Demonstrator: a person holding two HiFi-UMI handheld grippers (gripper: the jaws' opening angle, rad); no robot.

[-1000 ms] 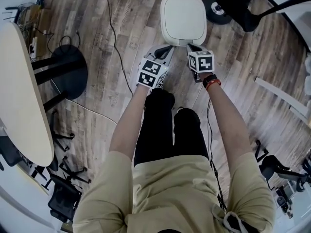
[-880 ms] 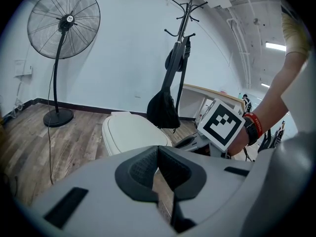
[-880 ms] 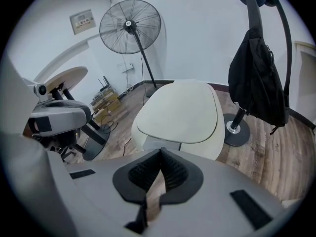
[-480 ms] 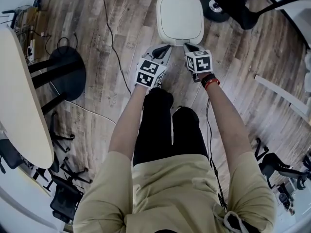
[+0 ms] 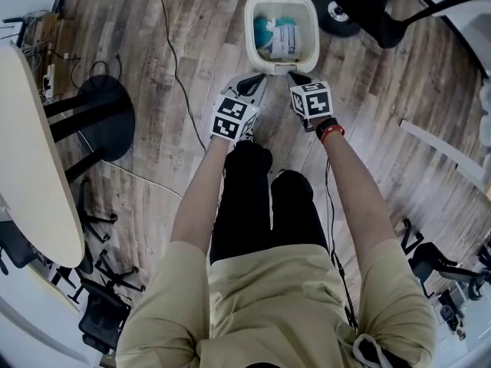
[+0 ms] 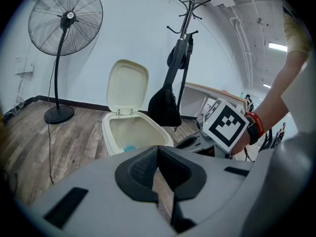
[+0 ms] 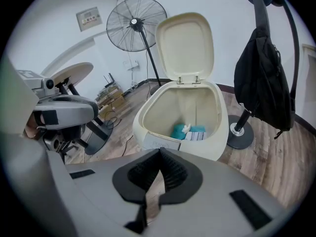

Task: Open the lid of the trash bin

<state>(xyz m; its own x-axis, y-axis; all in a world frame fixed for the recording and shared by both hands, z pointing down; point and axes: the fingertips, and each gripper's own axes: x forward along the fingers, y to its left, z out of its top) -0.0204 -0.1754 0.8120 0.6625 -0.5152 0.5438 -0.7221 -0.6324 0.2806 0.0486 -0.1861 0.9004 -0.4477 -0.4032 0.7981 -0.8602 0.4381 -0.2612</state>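
While the lid [image 7: 185, 43] stands upright, I see the trash bin [image 7: 221, 132] open just beyond my fingertips. Left gripper [image 6: 157, 149], right gripper [image 7: 160, 152]: fingers pressed together.

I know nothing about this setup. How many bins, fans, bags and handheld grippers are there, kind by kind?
Bin: 1
Fan: 1
Bag: 1
Grippers: 2 (left gripper, right gripper)
Total: 5
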